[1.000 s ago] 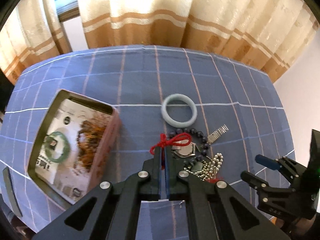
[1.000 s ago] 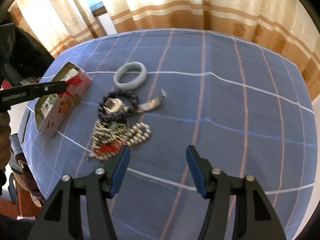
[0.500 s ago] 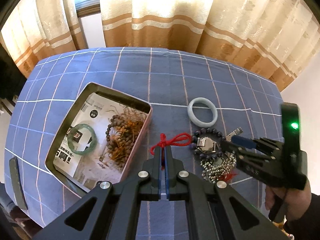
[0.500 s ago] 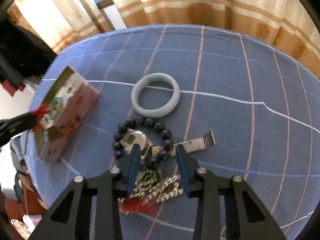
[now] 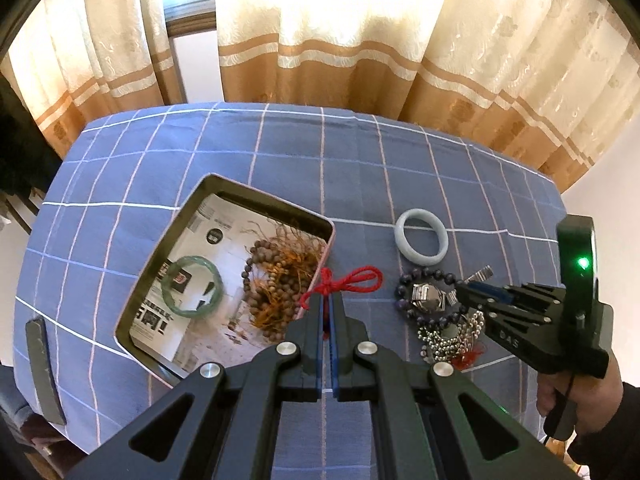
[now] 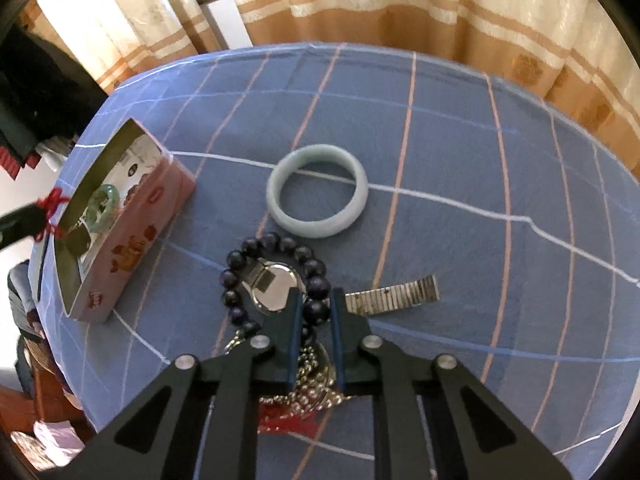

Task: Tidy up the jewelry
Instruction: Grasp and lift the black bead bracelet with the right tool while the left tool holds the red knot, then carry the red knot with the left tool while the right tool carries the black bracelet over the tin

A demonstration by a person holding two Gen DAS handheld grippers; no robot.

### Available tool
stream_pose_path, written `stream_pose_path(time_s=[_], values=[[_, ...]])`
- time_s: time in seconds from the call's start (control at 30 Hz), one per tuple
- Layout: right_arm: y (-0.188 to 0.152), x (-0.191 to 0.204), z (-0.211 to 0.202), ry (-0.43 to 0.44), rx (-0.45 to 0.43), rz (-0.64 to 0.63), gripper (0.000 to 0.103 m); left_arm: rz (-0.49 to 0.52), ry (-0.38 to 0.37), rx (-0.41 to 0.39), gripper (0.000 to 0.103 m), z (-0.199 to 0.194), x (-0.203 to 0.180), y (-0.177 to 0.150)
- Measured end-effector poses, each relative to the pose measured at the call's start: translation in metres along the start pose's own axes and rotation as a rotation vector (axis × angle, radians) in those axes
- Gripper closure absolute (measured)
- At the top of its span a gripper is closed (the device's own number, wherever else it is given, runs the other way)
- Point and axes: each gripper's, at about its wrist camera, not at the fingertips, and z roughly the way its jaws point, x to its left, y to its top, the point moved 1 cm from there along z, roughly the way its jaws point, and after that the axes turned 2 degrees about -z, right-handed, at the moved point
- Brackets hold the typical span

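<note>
Left gripper [image 5: 327,300] clamped on red knotted cord [image 5: 347,282], held above the near-right edge of the open tin [image 5: 176,216] (green bangle [image 5: 192,291], brown beads [image 5: 276,276] inside). Right gripper [image 6: 316,300] pinches dark bead bracelet [image 6: 312,280] around watch [image 6: 274,288]; pale bangle [image 6: 317,207] lies just beyond.

Ahead of the right fingers [image 6: 334,312], bare counter [image 6: 500,168] lies open past the pale bangle [image 6: 317,207]. The tin [image 6: 132,232] blocks leftward; beneath them, chains [image 6: 312,384] seemingly crowd.
</note>
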Motion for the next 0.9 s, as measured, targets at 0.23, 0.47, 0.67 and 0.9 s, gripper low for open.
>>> stream_pose_path(time_s=[0.23,0.47,0.67,0.9], values=[[0.005,0.011,-0.018,-0.015,-0.048,-0.014,0.087,-0.003,-0.002,-0.012,0.102,-0.006,0.005,0.002],[0.016,0.035,-0.045,-0.013,-0.103,-0.092,0.087,-0.021,0.002,-0.027,0.102,-0.013,0.013,0.003],[0.023,0.043,-0.059,-0.009,-0.128,-0.126,0.087,-0.043,0.01,-0.046,0.102,-0.021,0.022,0.004],[0.031,0.055,-0.065,0.008,-0.151,-0.151,0.087,-0.07,0.032,-0.058,0.102,-0.028,0.038,0.004]])
